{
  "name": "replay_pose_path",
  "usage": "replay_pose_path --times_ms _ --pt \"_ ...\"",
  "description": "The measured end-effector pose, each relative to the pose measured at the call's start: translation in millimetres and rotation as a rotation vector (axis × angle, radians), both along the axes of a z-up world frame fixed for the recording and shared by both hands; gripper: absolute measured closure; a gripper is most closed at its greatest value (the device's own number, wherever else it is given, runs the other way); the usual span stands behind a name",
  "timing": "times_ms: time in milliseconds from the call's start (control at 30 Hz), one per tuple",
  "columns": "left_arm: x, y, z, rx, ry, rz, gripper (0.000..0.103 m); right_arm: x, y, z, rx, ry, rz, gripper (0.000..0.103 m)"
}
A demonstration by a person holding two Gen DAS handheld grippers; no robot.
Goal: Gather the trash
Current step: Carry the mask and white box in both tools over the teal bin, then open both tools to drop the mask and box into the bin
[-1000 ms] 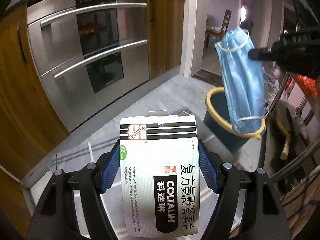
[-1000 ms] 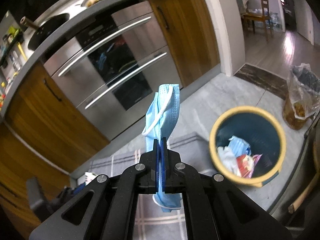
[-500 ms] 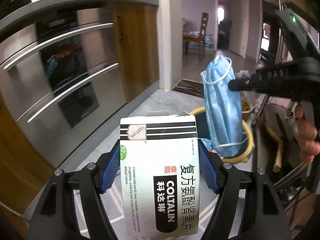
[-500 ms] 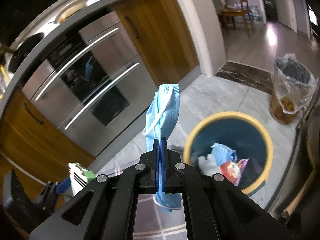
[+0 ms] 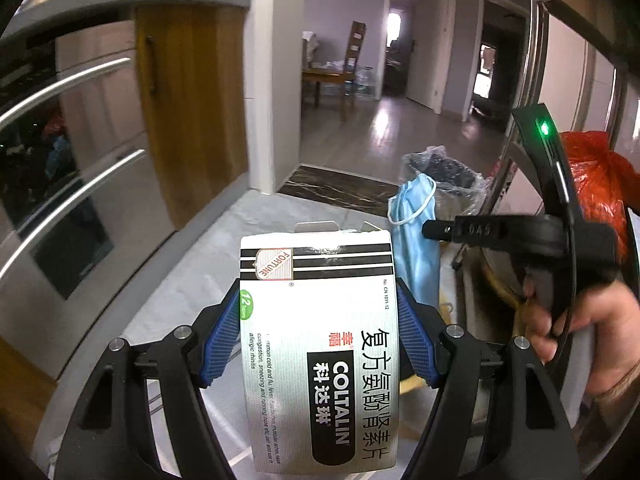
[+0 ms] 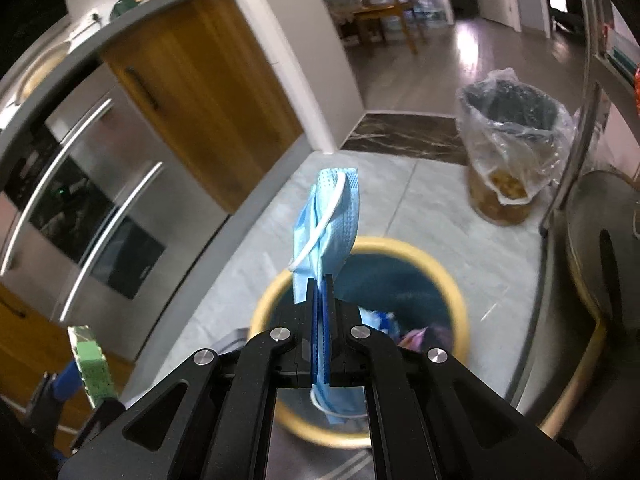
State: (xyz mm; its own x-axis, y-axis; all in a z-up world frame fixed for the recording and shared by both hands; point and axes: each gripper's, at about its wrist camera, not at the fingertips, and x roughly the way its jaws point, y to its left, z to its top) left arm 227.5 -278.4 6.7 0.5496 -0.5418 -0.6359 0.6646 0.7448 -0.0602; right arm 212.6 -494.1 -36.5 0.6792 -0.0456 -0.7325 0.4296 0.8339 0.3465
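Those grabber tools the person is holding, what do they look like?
Each is matte black plastic with two angular arms, silver screw heads and ribbed blue pads on the jaws. The right gripper has raised lettering on its side, a curved black frame with a glowing green light, and a handle held in a bare hand.

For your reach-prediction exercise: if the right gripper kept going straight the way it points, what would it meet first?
Probably the open mouth of the yellow-rimmed bin, directly ahead of the right gripper holding the blue mask; depth is unclear.

Your left gripper (image 5: 318, 332) points downward, its blue pads (image 5: 222, 336) clamped wide apart. Your right gripper (image 6: 320, 300) tilts down too, jaws pinched nearly together, your right hand (image 5: 576, 332) wrapped round its handle.
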Motion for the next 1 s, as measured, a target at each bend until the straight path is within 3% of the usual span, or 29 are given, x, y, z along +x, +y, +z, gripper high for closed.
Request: replay_pose_path --times_ms 300,667,733,933,1000 --pt "38 -60 -56 0.007 0.134 -0.043 0.032 8 -23 -46 0.057 0.093 -0.049 0.100" --pt "54 -84 -101 0.079 0.196 -0.030 0.031 14 -34 -84 0.140 0.184 -0.073 0.099" --pt "54 -81 -103 0.082 0.199 -0.018 0.031 15 -34 -86 0.159 0.189 -0.072 0.094" --pt "55 -67 -99 0.046 0.222 0.010 0.031 15 -32 -80 0.162 0.165 -0.061 0.060" --pt "53 -62 -95 0.048 0.217 0.014 0.031 13 -31 -77 0.169 0.155 -0.060 0.043"
